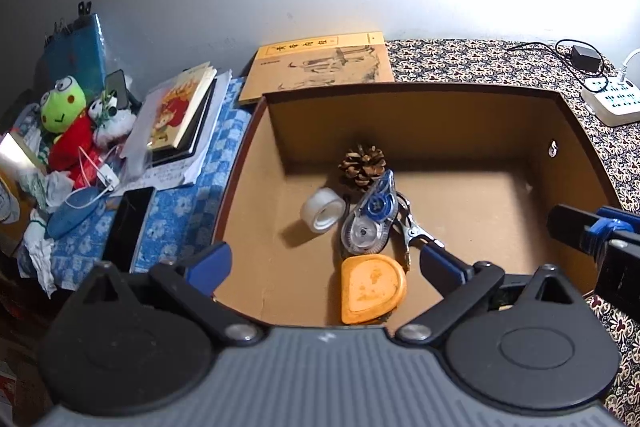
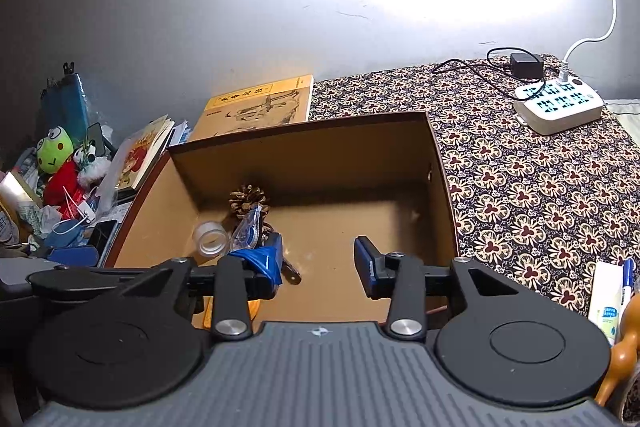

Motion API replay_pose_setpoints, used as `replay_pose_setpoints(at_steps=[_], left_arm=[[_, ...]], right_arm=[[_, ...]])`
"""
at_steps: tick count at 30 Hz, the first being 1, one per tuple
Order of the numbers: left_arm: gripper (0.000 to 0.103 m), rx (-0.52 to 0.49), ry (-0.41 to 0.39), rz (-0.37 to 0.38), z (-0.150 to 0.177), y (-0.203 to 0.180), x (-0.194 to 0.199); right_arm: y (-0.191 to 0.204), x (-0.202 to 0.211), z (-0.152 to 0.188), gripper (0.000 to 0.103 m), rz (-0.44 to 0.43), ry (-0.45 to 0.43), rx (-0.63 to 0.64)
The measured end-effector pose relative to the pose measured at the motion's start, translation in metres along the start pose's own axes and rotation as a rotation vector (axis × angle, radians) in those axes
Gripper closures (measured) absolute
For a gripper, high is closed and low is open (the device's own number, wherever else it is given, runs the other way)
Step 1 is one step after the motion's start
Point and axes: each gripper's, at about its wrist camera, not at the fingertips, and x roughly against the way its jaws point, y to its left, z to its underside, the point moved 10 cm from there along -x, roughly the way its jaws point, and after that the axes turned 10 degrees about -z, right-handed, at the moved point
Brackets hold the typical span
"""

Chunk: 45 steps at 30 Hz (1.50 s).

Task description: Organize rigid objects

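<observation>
An open cardboard box (image 1: 256, 163) (image 2: 444, 187) holds a pine cone (image 1: 362, 165) (image 2: 247, 201), a clear tape roll (image 1: 322, 214) (image 2: 210, 237), a blue correction tape dispenser (image 1: 370, 217) (image 2: 249, 230), a metal clip (image 1: 412, 231) and an orange flat case (image 1: 371, 287). My left gripper (image 1: 324, 265) hangs open over the box's near wall, above the orange case, with nothing between its fingers. My right gripper (image 2: 318, 261) is open over the box's near edge, empty; it shows at the right edge of the left wrist view (image 1: 588, 231).
A yellow book (image 1: 320, 65) (image 2: 260, 105) lies behind the box. Left of the box are books, a black phone (image 1: 128, 227) and plush toys (image 1: 66, 119) on a blue cloth. A power strip (image 2: 558, 105) with cables sits on the patterned cloth at right. A white tube (image 2: 608, 301) stands near right.
</observation>
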Motion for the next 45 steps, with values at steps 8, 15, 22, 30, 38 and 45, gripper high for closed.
replay_pose_setpoints(at_steps=[8, 15, 22, 30, 38, 45], left_arm=[[0.003, -0.002, 0.03, 0.014, 0.005, -0.004, -0.011], [0.003, -0.013, 0.019, 0.028, 0.004, -0.012, -0.015], [0.003, -0.034, 0.024, 0.024, 0.004, -0.018, -0.02], [0.003, -0.044, 0.038, 0.027, 0.007, -0.023, -0.025], [0.003, -0.024, 0.061, 0.034, 0.012, -0.022, -0.029], [0.003, -0.024, 0.068, 0.047, 0.013, -0.024, -0.032]], right_arm=[[0.0, -0.017, 0.007, 0.079, -0.007, 0.044, 0.003], [-0.005, -0.021, 0.008, 0.079, 0.003, 0.043, 0.013], [-0.016, -0.022, 0.005, 0.078, 0.032, 0.02, -0.003], [-0.02, -0.021, 0.007, 0.078, 0.033, 0.015, -0.02], [-0.018, -0.025, 0.009, 0.078, 0.004, 0.021, -0.025], [-0.017, -0.03, 0.011, 0.078, -0.011, 0.031, -0.019]])
